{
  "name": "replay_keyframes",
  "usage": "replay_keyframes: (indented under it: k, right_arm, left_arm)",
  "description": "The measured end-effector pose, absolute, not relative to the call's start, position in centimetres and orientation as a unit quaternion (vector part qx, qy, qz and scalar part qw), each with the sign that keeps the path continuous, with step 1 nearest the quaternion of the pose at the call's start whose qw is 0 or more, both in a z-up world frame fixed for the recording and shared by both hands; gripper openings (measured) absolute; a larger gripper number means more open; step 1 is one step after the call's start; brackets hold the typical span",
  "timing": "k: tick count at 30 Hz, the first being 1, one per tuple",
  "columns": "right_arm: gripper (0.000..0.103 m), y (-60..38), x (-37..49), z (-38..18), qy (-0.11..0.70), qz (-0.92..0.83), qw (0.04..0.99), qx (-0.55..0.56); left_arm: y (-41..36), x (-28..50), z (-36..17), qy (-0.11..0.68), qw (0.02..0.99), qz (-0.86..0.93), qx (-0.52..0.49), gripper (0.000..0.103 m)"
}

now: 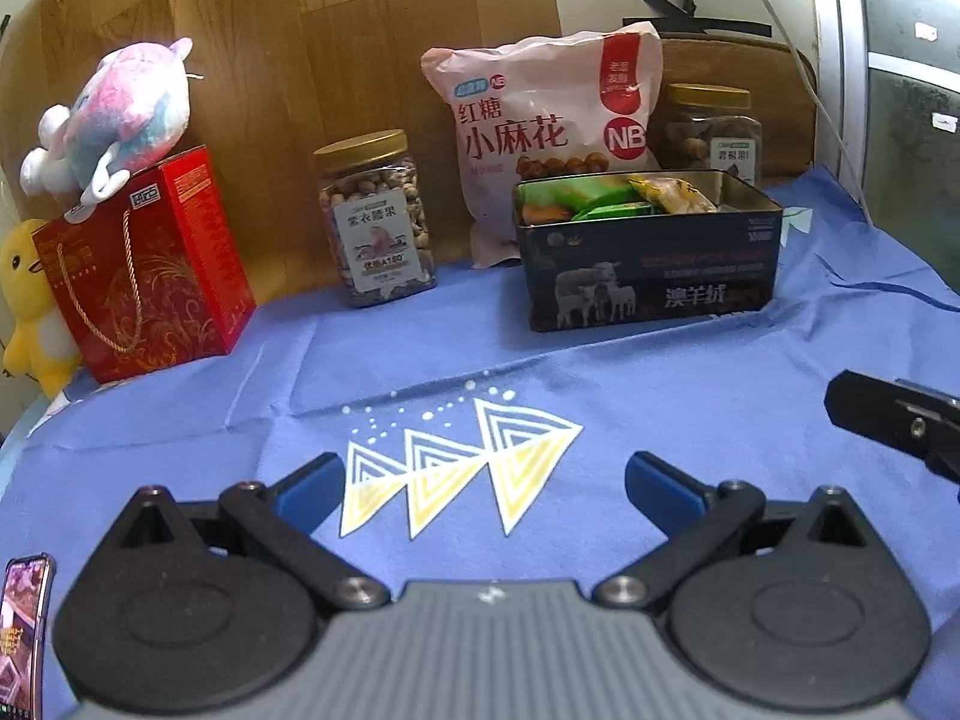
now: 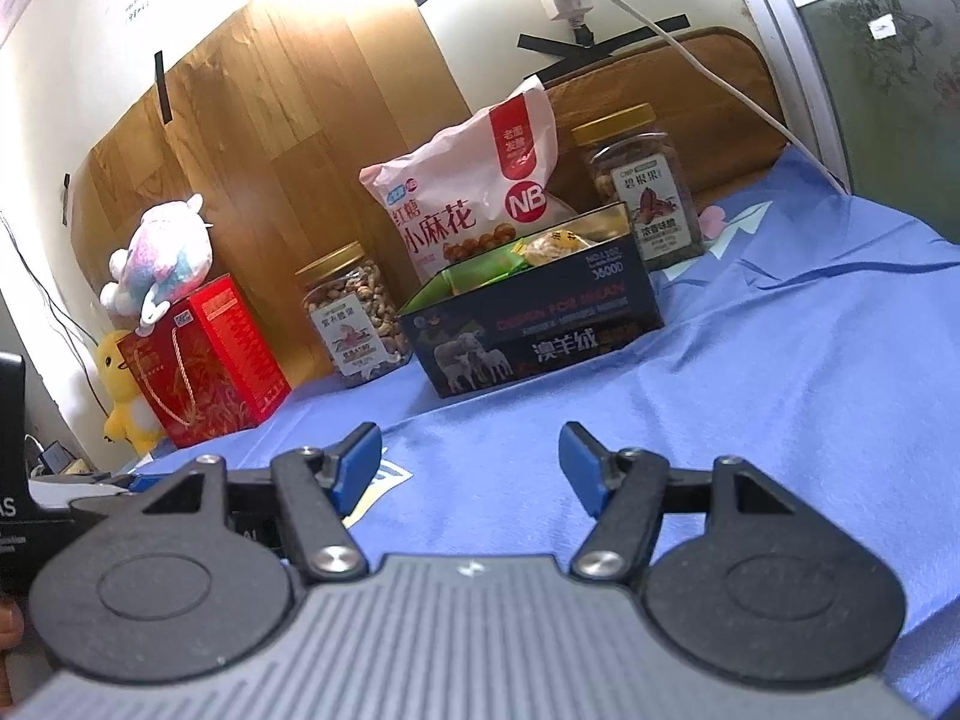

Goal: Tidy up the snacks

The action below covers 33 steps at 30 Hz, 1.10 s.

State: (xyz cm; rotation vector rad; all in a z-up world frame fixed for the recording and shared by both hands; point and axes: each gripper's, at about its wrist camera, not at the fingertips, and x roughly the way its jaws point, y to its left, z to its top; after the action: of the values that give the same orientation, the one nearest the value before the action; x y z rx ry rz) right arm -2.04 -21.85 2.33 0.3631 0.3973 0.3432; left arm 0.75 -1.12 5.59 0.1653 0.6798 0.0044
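While both grippers hover over the blue cloth (image 1: 690, 372), items run: red gift box (image 1: 150, 264) at ten o'clock, nut jar (image 1: 378, 219), pink snack bag (image 1: 540, 132), open tin (image 1: 648, 264) holding snack packets (image 1: 600, 198) at one o'clock. Left gripper (image 1: 485, 480) and right gripper (image 2: 471, 468): fingers apart, empty.

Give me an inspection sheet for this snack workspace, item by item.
Surface: blue cloth, wrinkled.
Job's things: open tin holding wrapped snacks; pink snack bag behind it; nut jar to its left; second jar at the back right.
Clutter: red gift box, plush toy on top, yellow duck toy, phone.
Grippers: left gripper and right gripper open, empty.
Cables: white cable from wall plug.
Surroundings: wooden panel.
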Motion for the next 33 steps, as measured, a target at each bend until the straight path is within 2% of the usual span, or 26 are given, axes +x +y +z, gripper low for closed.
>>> replay_keyframes:
  k: [33]
  right_arm:
    - [0.069,-22.7,-2.4,0.9,0.208,0.159,0.942,0.21]
  left_arm:
    - [-2.1,1.4,2.3,0.389,0.914,0.015,0.119,0.103]
